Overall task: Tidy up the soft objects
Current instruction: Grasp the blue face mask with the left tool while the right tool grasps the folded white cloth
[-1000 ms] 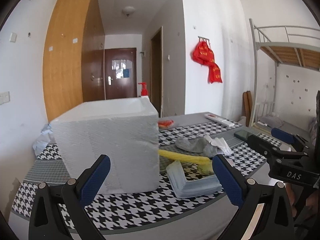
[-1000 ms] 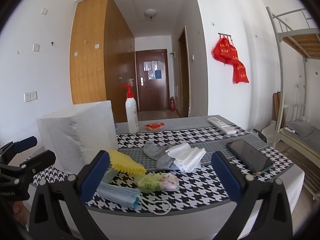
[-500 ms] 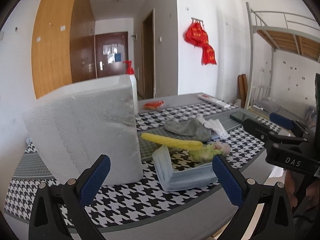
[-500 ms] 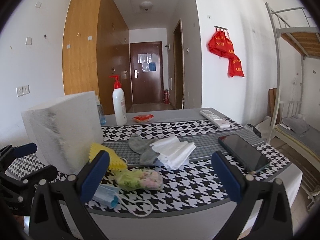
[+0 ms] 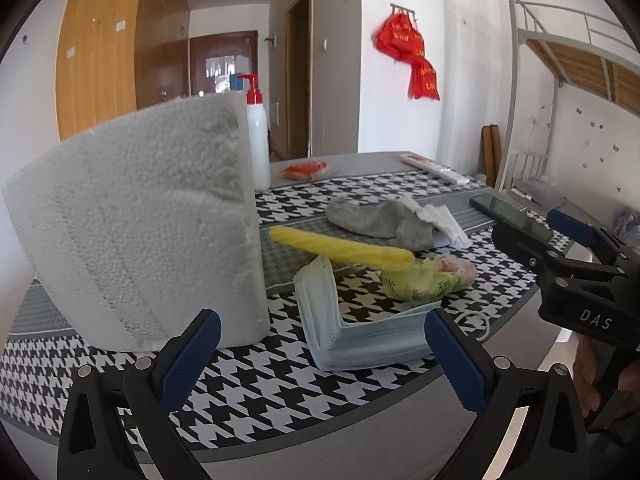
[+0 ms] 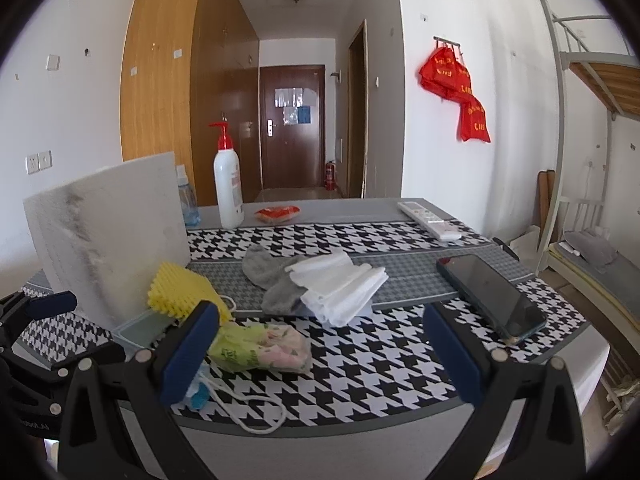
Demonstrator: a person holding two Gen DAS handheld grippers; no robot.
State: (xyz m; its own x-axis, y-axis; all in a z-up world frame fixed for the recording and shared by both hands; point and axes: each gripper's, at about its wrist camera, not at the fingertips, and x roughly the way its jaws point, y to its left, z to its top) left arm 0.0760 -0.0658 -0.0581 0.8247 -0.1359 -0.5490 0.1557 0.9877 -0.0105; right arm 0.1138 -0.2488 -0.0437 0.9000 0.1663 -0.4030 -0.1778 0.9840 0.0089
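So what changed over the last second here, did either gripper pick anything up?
No. Both grippers have come closer and lower toward the table's near edge: the left gripper toward the blue face masks, the right gripper toward the green tissue pack. Both are open and empty. The foam box, yellow sponge, grey sock, white cloth and phone lie as before.

Both wrist views look low across the table's near edge toward the far door. The left view sits close to the white foam box [image 5: 140, 220] — it fills that frame's left half. The right view stands further right of the box [image 6: 108, 236]. Both share the box, the grey sock [image 5: 380, 220] [image 6: 276, 276] and the pump bottle [image 5: 258, 140] [image 6: 228, 184].
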